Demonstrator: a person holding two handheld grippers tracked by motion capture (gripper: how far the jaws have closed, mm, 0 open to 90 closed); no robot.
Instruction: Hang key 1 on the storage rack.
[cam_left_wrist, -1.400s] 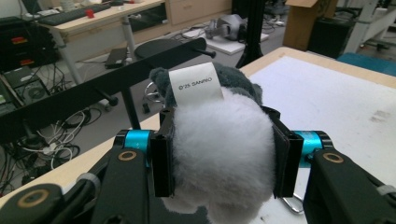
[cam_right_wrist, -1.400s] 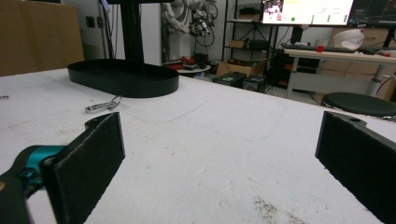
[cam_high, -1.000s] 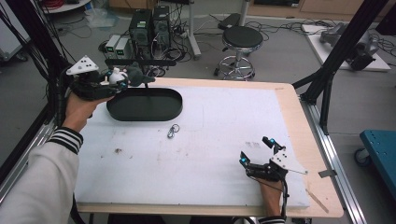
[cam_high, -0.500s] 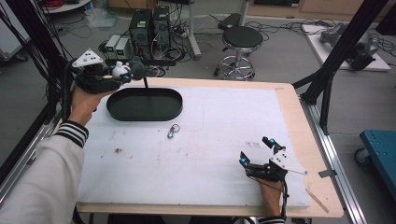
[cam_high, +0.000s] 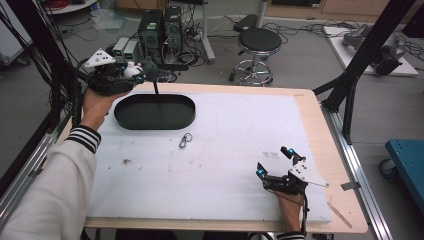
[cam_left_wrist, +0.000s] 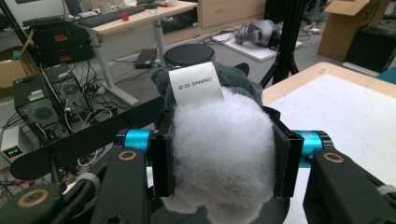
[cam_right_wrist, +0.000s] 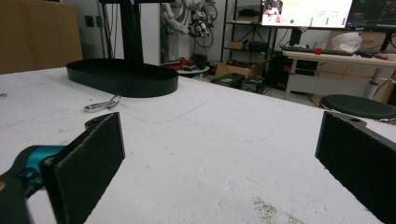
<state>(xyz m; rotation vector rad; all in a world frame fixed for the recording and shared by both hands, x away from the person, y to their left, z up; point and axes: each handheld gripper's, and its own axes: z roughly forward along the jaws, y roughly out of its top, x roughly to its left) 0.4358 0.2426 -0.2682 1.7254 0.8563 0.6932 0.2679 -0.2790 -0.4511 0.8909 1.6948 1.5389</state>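
A white and grey plush toy (cam_high: 141, 70) with a printed tag is clamped between the pads of my left gripper (cam_high: 129, 75), held in the air beyond the table's far left corner. In the left gripper view the plush toy (cam_left_wrist: 219, 154) bulges out between the two jaws of the left gripper (cam_left_wrist: 219, 161). A black oval tray (cam_high: 155, 126) lies on the white mat just in front of it, and the tray (cam_right_wrist: 123, 80) looks empty. My right gripper (cam_high: 272, 161) rests open near the front right of the mat; nothing lies between the jaws of the right gripper (cam_right_wrist: 219, 149).
A small metal clip (cam_high: 185, 140) lies on the mat just in front of the tray, and the clip (cam_right_wrist: 100, 105) is far from my right gripper. A stool (cam_high: 259, 42) and computer towers (cam_high: 160, 25) stand on the floor behind the table. A black frame post (cam_high: 350, 90) rises at right.
My left gripper has lifted the plush toy a little higher and carried it slightly rightward along the tray's far edge. The right gripper has stayed where it was.
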